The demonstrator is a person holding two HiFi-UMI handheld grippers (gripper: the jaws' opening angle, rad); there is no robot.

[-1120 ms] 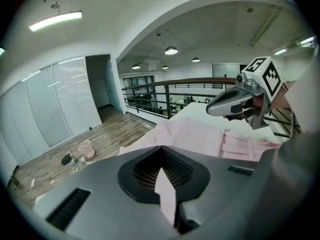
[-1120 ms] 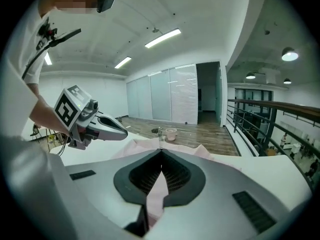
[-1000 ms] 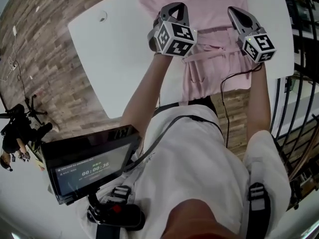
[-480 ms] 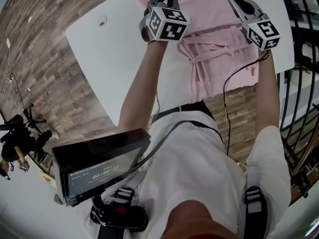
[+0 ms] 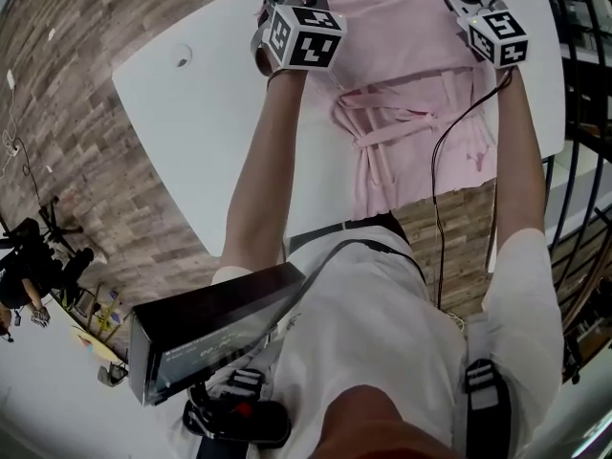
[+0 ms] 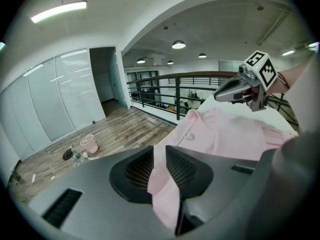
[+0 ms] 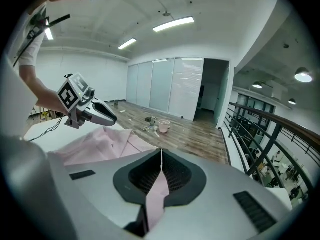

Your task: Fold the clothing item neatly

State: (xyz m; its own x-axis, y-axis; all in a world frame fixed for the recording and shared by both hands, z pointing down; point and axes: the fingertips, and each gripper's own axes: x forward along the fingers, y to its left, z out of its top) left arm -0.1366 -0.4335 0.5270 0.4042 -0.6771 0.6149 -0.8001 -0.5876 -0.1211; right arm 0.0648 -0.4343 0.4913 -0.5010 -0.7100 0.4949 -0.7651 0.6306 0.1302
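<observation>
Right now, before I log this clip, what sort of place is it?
Probably an upper-floor open office or lab: a white table under a pink garment on wood-plank flooring, glass partition walls, and a black railing that seems to edge a mezzanine.

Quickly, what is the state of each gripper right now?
Left gripper: jaws have just been opening, slightly apart, pink garment between them.
Right gripper: closed on the pink garment.
</observation>
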